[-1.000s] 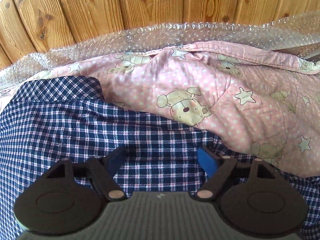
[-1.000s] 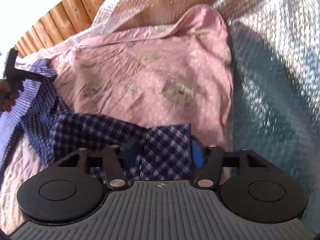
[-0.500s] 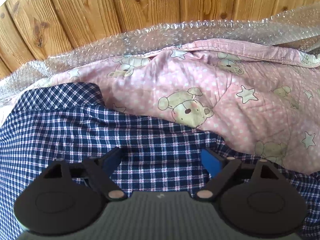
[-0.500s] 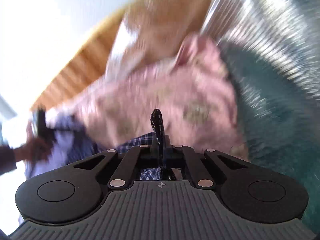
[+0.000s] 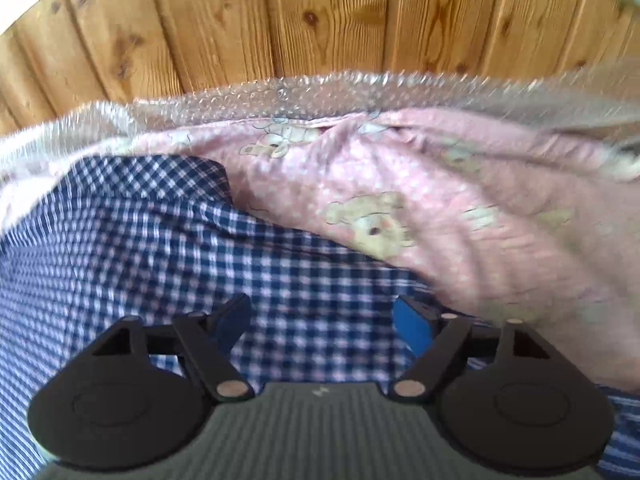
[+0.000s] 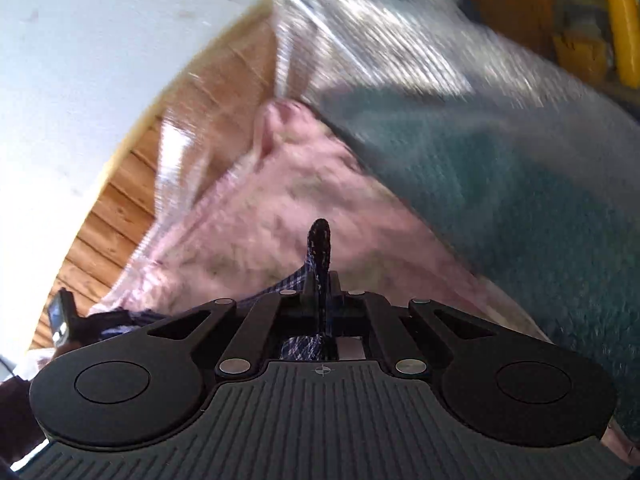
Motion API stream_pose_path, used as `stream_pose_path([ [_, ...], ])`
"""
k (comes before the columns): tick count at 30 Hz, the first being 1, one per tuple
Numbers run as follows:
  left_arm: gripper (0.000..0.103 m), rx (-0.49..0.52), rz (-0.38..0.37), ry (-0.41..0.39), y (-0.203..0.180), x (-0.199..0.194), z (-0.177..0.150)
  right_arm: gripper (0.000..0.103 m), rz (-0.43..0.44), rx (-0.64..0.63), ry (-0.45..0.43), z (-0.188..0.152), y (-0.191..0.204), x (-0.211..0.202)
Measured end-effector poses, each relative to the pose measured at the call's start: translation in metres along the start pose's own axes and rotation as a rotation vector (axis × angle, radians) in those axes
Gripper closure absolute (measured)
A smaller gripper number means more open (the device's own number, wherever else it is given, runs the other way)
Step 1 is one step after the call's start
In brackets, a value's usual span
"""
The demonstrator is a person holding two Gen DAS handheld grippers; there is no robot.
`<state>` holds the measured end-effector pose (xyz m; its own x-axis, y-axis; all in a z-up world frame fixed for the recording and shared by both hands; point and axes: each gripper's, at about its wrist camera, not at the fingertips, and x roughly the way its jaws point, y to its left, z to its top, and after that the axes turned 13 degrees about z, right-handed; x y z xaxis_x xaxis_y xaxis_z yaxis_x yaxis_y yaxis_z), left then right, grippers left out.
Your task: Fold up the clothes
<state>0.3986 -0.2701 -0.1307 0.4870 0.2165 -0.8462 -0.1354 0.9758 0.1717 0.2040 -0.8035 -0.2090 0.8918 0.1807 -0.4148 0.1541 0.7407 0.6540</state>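
A navy and white checked shirt [image 5: 168, 240] lies spread on a pink teddy-bear quilt [image 5: 460, 200]. My left gripper [image 5: 322, 318] is open, its blue-padded fingers low over the shirt's cloth with nothing between them. My right gripper [image 6: 322, 292] is shut on a fold of the checked shirt [image 6: 319, 248], which sticks up between the closed fingers above the pink quilt [image 6: 260, 232]. The right wrist view is blurred by motion.
Bubble wrap [image 5: 320, 92] edges the quilt against a wooden plank wall [image 5: 320, 20]. In the right wrist view a dark green blanket under bubble wrap [image 6: 500, 184] lies to the right. The other gripper in a hand [image 6: 64, 320] shows at far left.
My right gripper closed on the shirt's fold and has lifted and swung with it. My left gripper stayed open and tilted up a little over the shirt.
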Motion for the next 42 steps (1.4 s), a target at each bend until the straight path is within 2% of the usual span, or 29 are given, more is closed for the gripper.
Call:
stream_pose_path([
  [2,0.022,-0.041,-0.095,0.025,0.013,-0.020,-0.013,0.103,0.025,-0.089,-0.025,0.005,0.035,-0.003],
  [7,0.021,-0.047,-0.300,0.091,0.038,-0.052,-0.059,0.102,0.086,-0.216,-0.055,-0.001,0.111,0.003],
  [9,0.021,-0.043,-0.341,0.099,0.047,-0.062,-0.077,0.102,0.062,-0.232,-0.046,-0.010,0.123,0.010],
  [12,0.021,-0.059,-0.421,0.109,0.063,-0.072,-0.101,0.102,-0.017,-0.225,-0.037,-0.024,0.134,0.023],
  [15,0.021,-0.108,-0.453,0.105,0.096,-0.085,-0.123,0.102,-0.002,-0.235,-0.032,-0.041,0.177,0.020],
  [18,0.019,-0.221,-0.504,0.101,0.155,-0.097,-0.155,0.102,0.196,-0.385,0.027,-0.088,0.284,-0.026],
  [19,0.015,-0.262,-0.529,0.107,0.177,-0.098,-0.167,0.102,0.267,-0.431,0.075,-0.115,0.317,-0.051],
  [22,0.015,-0.332,-0.618,0.164,0.230,-0.096,-0.216,0.102,0.403,-0.527,0.250,-0.201,0.391,-0.073],
  [24,0.014,-0.393,-0.673,0.211,0.258,-0.091,-0.250,0.102,0.385,-0.519,0.324,-0.242,0.396,-0.059],
  [27,0.011,-0.490,-0.763,0.272,0.285,-0.077,-0.286,0.102,0.358,-0.506,0.434,-0.304,0.404,-0.038],
  [28,0.009,-0.504,-0.782,0.276,0.289,-0.074,-0.288,0.102,0.352,-0.508,0.458,-0.319,0.406,-0.034],
  [30,0.009,-0.529,-0.819,0.282,0.297,-0.069,-0.293,0.102,0.350,-0.533,0.465,-0.325,0.410,-0.035],
  [36,0.002,-0.408,-0.956,0.265,0.273,-0.076,-0.279,0.101,0.347,-0.609,0.486,-0.343,0.423,-0.038],
  [38,0.003,-0.366,-1.001,0.258,0.264,-0.079,-0.274,0.100,0.349,-0.637,0.492,-0.349,0.427,-0.040],
  [40,0.022,-0.287,-0.984,0.250,0.252,-0.082,-0.269,0.098,0.360,-0.671,0.495,-0.358,0.432,-0.046],
  [41,0.057,-0.249,-0.965,0.249,0.247,-0.083,-0.266,0.091,0.353,-0.683,0.498,-0.360,0.432,-0.048],
  [42,0.082,-0.234,-0.949,0.255,0.246,-0.082,-0.263,0.079,0.348,-0.692,0.501,-0.362,0.430,-0.050],
])
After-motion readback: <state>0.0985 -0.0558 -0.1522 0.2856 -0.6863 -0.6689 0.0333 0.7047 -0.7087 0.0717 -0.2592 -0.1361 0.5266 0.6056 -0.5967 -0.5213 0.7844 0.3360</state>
